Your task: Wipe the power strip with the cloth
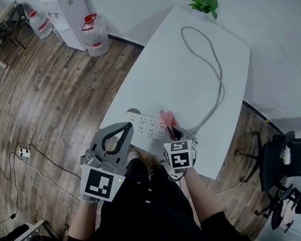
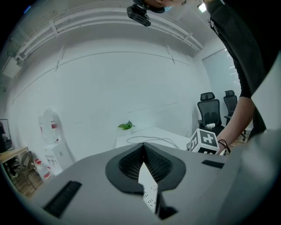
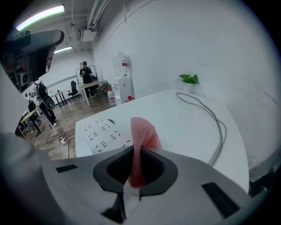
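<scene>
A white power strip [image 1: 147, 125] lies near the front edge of the white table [image 1: 167, 60], and its grey cable [image 1: 215, 78] loops away toward the far end. My right gripper [image 1: 173, 131] is shut on a pink cloth [image 1: 167, 118], which stands up just over the strip's right end. In the right gripper view the cloth [image 3: 141, 139] is pinched between the jaws, with the strip [image 3: 104, 132] to the left below it. My left gripper [image 1: 126, 126] is shut and holds nothing; it hovers at the strip's left end. A slice of the strip [image 2: 150, 185] shows under its jaws.
A potted plant [image 1: 204, 4] stands at the table's far end. Water bottles [image 1: 95, 34] and a dispenser [image 1: 64, 7] are on the wooden floor at the left. A black office chair [image 1: 281, 163] stands at the right. Another power strip with cables [image 1: 23, 153] lies on the floor.
</scene>
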The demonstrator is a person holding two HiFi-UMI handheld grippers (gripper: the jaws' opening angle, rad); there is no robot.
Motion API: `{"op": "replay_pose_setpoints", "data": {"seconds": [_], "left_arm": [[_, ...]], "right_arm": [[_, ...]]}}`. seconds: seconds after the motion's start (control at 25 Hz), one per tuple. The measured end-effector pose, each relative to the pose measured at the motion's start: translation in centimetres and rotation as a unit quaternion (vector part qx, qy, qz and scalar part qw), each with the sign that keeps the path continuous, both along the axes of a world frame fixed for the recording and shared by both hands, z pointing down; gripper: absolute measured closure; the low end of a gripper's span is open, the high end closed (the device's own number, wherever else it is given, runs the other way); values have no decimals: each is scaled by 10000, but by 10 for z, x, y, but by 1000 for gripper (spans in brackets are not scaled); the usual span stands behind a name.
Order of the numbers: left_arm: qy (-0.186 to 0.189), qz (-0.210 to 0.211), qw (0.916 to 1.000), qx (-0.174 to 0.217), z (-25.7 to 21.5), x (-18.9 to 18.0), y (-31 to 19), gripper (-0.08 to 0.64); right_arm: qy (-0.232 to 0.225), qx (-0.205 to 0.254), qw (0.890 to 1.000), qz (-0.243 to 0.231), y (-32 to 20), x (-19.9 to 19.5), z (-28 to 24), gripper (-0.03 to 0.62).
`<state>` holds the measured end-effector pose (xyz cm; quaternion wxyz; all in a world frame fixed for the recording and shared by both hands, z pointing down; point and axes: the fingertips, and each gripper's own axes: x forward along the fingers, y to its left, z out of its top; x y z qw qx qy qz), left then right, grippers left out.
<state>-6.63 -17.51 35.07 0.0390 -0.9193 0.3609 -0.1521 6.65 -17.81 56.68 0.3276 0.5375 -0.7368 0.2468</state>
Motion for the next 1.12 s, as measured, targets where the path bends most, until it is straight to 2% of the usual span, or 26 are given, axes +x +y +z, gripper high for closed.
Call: {"op": "replay_pose_setpoints", "data": {"seconds": [0.52, 0.8, 1.12], "left_arm": [[24, 300, 9995, 35, -2, 31, 5, 549], [15, 330, 9994, 38, -4, 36, 7, 549], [47, 376, 9992, 88, -7, 43, 6, 549]], "right_arm": [[171, -62, 9989, 422, 18, 46, 7, 537], [208, -108, 9981, 577, 30, 62, 6, 537], [121, 140, 9975, 688, 34, 71, -16, 537]]}}
